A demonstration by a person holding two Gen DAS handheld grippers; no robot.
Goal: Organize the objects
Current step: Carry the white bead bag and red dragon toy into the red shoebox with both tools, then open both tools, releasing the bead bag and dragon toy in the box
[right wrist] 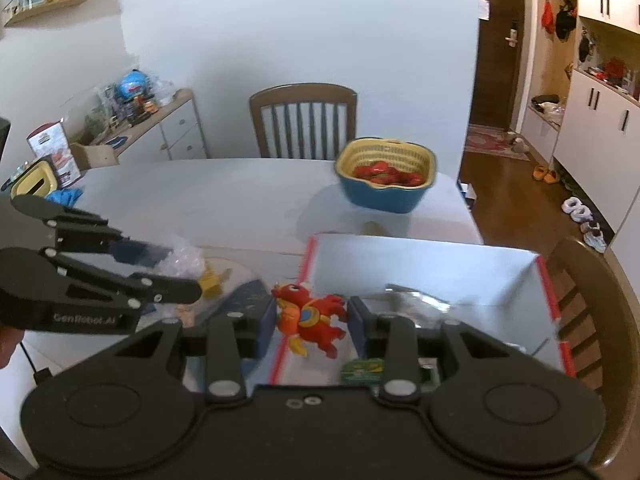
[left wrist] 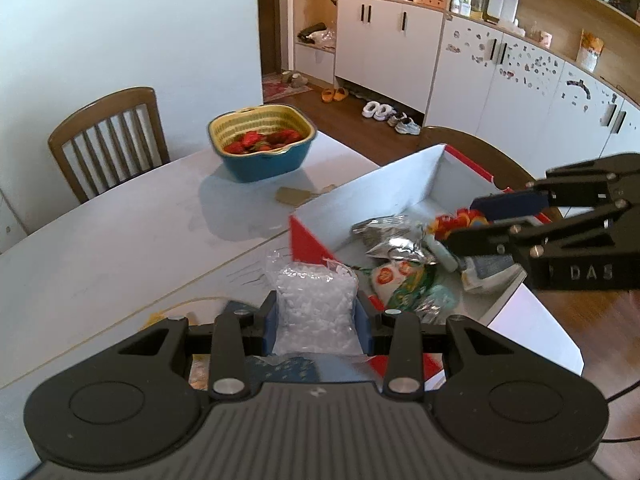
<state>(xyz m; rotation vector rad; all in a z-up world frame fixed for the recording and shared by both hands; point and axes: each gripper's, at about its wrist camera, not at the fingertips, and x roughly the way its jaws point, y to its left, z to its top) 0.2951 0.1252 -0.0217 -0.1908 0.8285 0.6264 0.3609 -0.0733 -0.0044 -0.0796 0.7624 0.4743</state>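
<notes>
We hold a clear bag of white pellets (left wrist: 316,308) in the left gripper (left wrist: 316,316), its pads pressed on the bag's flanks, just outside the near corner of the red-edged white box (left wrist: 384,184). The bag looks light, soft and slippery, likely to sag, so a hold across its middle seems safest; its long axis runs away from the gripper toward the box. Our right gripper (right wrist: 310,322) is clamped on a red dragon toy (right wrist: 310,318), small and probably light, head pointing left, above the box's left rim. Beyond the box sits a basket of strawberries (left wrist: 262,148).
</notes>
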